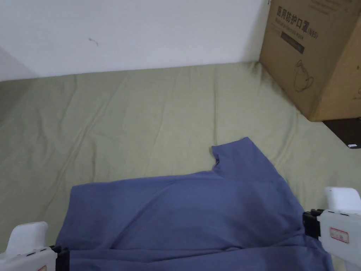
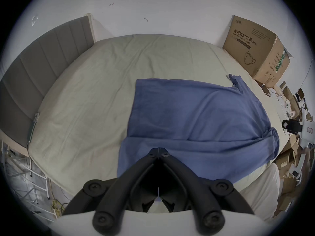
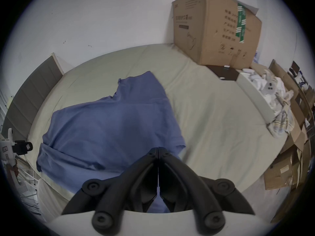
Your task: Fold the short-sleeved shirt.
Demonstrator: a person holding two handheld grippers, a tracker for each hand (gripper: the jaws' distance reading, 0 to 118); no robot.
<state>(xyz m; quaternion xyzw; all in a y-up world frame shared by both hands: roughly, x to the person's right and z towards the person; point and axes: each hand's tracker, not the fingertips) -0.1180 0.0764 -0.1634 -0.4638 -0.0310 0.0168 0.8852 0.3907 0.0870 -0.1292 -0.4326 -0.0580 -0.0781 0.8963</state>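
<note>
The shirt (image 1: 183,208) lies at the bed's (image 1: 141,116) near edge; both grippers (image 2: 158,149) (image 3: 158,148), jaws closed, seemingly pinch its near hem; lifting evenly should keep the fold straight.

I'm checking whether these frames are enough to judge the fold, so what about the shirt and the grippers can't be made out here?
- Blue shirt: near hem cut off by the head view's bottom edge.
- Left gripper: jaws closed; whether cloth is pinched between them can't be told.
- Right gripper: the same; its own jaws hide the cloth beneath.
- Second sleeve: bunched at the shirt's right edge in the left gripper view, shape unclear.
</note>
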